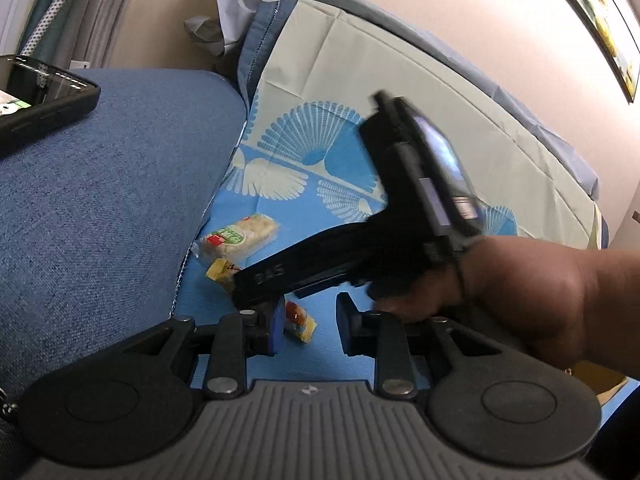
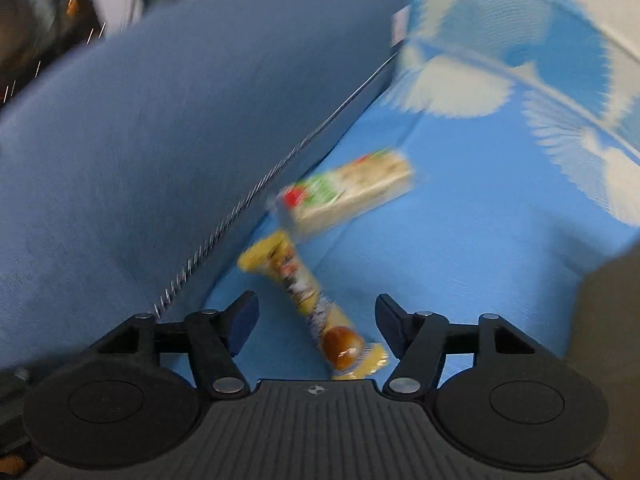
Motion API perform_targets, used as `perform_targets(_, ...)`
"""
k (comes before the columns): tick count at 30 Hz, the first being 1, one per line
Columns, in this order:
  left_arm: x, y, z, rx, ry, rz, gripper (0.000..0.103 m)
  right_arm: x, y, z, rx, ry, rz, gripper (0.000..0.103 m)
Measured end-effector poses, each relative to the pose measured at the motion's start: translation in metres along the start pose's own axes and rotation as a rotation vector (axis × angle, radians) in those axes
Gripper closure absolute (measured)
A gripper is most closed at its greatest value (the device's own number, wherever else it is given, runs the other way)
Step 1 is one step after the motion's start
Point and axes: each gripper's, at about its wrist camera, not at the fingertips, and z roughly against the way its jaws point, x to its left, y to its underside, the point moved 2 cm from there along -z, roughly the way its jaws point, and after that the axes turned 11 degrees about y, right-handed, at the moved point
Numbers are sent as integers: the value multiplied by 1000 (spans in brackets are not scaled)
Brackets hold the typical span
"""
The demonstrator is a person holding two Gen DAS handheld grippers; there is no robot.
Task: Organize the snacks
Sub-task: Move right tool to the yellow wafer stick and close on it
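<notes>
A long yellow snack packet (image 2: 308, 300) lies on the blue-and-white patterned cloth (image 2: 460, 240) beside the blue fabric cushion (image 2: 160, 140), with a clear-wrapped pale cracker pack (image 2: 352, 194) just beyond it at the cushion's edge. The right gripper (image 2: 316, 322) hovers over the yellow packet, jaws apart around it, not pressing. The left gripper (image 1: 306, 330), jaws apart and empty, points at the same packet.

Two snacks seen on blue patterned cloth (image 2: 460, 240), beside denim bag (image 2: 160, 140) edge. Cracker pack (image 2: 352, 194): clear wrap, green-red label, pale contents, lying flat. Yellow bar (image 2: 312, 304): long wrapper, brown round picture at near end, lying flat, far end just beside cracker pack.
</notes>
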Motion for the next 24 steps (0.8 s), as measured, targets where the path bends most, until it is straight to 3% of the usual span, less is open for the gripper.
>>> perform_targets(2,1,0,1,-1,6,-1,71,4,-1,-6,20,0,15,53)
perform_targets(4,0,1,0,2,6,-4,71,3,3,-8,40,8,31,82)
perform_targets(6,0,1,0,5,6,-4,67,-1,10,-5,45,-7,32,88)
perform_targets(10,0,1,0,4,7,-1,64,-26,20,18,32,17,-61,90)
perform_targets(15,0,0,-1,5,-1,4,64,-54,44,75,24,125,-206,89)
perform_targets(19,0,-1,-1,8,-4,5,64,-51,84,126,-13,68,-320,89)
perform_targets(24,-1,-1,-5,19,-25,3,64,-26,139,147,-37,45,-348,89)
